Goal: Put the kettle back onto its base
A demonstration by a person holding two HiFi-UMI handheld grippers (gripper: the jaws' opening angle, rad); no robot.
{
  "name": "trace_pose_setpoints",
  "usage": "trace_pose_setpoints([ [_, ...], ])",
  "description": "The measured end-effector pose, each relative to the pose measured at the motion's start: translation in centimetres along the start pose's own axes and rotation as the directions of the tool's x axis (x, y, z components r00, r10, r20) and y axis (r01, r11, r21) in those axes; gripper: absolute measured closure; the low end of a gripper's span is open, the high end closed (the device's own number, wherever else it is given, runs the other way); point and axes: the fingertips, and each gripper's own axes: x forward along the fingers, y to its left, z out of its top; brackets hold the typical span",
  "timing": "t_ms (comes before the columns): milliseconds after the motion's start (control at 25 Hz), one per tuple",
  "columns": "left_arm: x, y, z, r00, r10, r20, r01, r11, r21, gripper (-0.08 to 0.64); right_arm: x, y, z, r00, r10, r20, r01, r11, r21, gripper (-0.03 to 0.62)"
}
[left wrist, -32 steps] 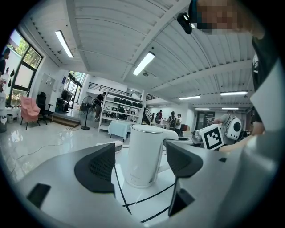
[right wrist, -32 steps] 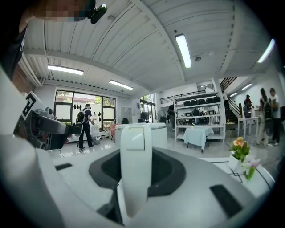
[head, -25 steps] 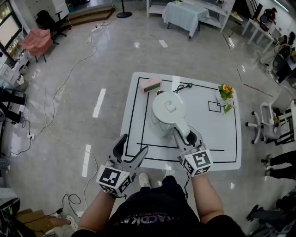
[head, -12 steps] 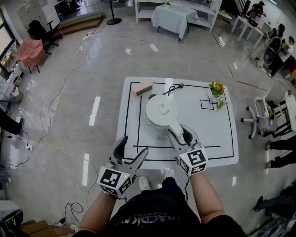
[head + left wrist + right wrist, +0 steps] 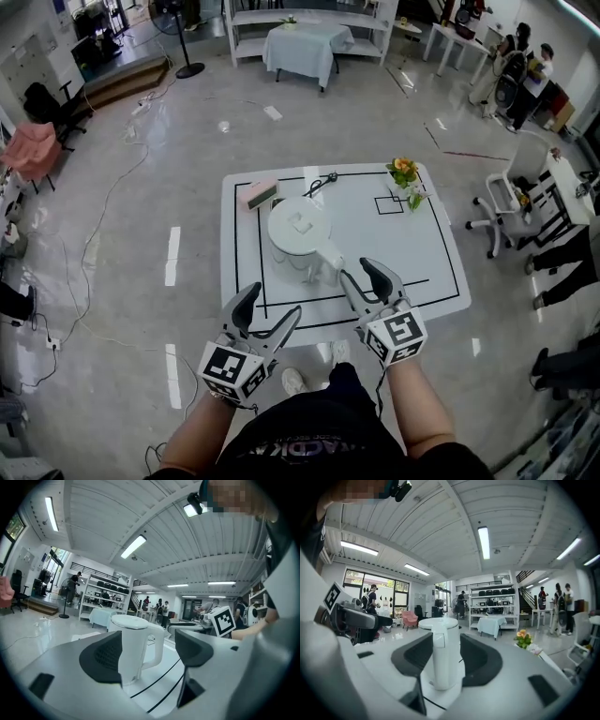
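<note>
**First:** While the right gripper [image 5: 364, 275] hangs at the near edge of the table [image 5: 441, 281], where does the kettle [image 5: 298, 230] stand?

**Second:** It stands upright on the white top, inside the black-lined rectangle. Its handle [image 5: 328, 259] points toward the person, and a dark cord [image 5: 321, 180] lies on the far side of it.

**First:** Is it on its base?

**Second:** The left gripper view shows a low white disc [image 5: 131, 681] under it. Whether the kettle is fully seated there cannot be told.

**First:** Does the right gripper grip it?

**Second:** No, its jaws are opening. In the right gripper view the handle stands in line between the two dark pads, but neither pad presses on it. From the head view the tips sit just short of the handle.

**First:** And the left gripper [image 5: 272, 302]?

**Second:** Its jaws stand wide apart with nothing between them. It hovers over the table's near edge, to the left of the right gripper, and the kettle shows beyond its pads.

**First:** What else is on the table?

**Second:** A pink block [image 5: 260, 194] lies near the far left corner, just beyond the kettle. A small bunch of flowers [image 5: 405, 173] sits at the far edge on the right, with a small black square outline [image 5: 386, 204] just beside it
</note>
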Motion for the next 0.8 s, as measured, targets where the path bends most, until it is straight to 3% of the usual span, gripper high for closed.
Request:
trace_pose_setpoints([
  [280, 2.4, -4.3, 0.2, 0.989, -0.147, 0.013, 0.146, 0.989, 0.017, 0.236, -4.1, -2.4, 1.1, 0.993, -0.114, 0.030, 0.114, 0.993, 0.001, 0.426],
  [480, 4.0, -7.6, 0.3, 0.976, -0.219, 0.012, 0.218, 0.975, 0.038, 0.296, -6.5, -4.5, 1.6, 0.988, -0.151, 0.037, 0.152, 0.988, -0.010, 0.426],
  [640, 5.6, -9.9, -0.3, 0.972, -0.236, -0.002, 0.236, 0.971, 0.031, 0.377, -8.0, -6.3, 2.1, 0.987, -0.154, 0.045, 0.155, 0.988, -0.018, 0.426],
  [800, 8.0, -11.9, -0.8, 0.979, -0.204, -0.015, 0.205, 0.979, 0.019, 0.486, -9.0, -8.6, 2.0, 0.992, -0.117, 0.054, 0.118, 0.993, -0.015, 0.428],
])
